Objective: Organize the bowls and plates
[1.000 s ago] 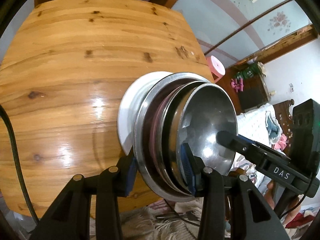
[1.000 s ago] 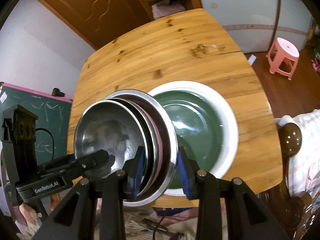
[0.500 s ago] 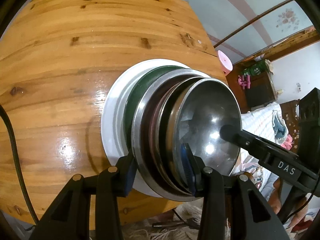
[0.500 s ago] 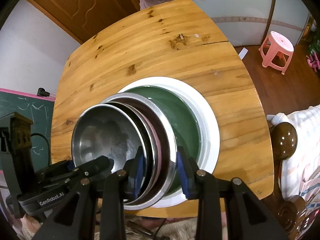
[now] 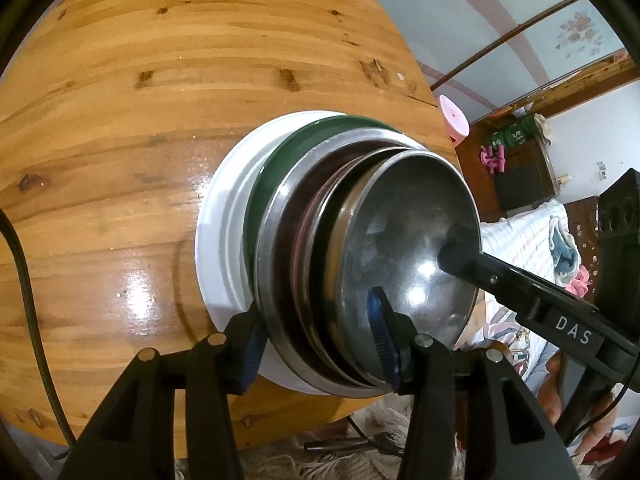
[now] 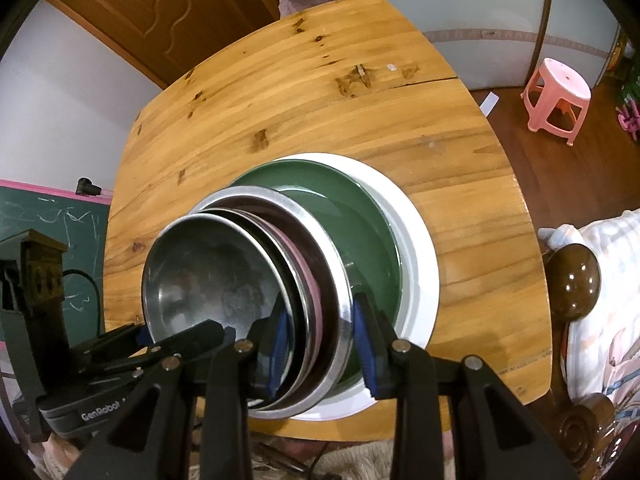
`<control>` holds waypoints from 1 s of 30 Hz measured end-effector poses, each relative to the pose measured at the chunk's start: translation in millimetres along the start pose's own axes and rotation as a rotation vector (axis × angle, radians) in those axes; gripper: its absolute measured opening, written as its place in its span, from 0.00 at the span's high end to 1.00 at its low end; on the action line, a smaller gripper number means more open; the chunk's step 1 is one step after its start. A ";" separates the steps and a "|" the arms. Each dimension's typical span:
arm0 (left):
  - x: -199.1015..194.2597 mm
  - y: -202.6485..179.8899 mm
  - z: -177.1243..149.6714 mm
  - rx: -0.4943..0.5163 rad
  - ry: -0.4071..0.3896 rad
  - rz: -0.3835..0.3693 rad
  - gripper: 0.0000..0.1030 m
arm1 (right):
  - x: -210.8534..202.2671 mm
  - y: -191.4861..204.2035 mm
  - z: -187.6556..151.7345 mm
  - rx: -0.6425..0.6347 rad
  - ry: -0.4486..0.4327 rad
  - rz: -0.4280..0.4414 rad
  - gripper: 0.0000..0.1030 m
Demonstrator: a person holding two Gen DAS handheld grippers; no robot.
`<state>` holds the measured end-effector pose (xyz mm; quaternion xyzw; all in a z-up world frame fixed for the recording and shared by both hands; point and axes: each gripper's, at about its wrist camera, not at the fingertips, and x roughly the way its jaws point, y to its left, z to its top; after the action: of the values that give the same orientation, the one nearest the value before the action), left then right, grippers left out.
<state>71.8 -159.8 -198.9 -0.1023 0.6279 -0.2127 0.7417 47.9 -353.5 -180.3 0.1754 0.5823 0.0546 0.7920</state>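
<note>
Stack of nested dishes, held by both my tools at the worktop's near edge.

My left tool (image 5: 316, 344) and right tool (image 6: 320, 344) each clench the rims of the steel bowl stack (image 5: 404, 248), tilted over the green plate (image 6: 360, 216) on the white plate (image 6: 420, 240); wooden worktop (image 6: 320, 100) beneath, pink stool (image 6: 558, 92) far right.

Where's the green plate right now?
The green plate lies on the white plate near the table's front edge, under the tilted steel bowl stack.
</note>
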 end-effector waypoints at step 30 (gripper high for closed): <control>-34.2 -30.6 11.0 0.116 -0.141 0.054 0.29 | -13.8 -2.8 10.3 0.010 -0.079 -0.028 0.69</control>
<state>72.7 -173.1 -153.7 -0.0568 0.5634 -0.2207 0.7941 52.9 -362.4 -166.1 0.1731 0.5533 0.0339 0.8141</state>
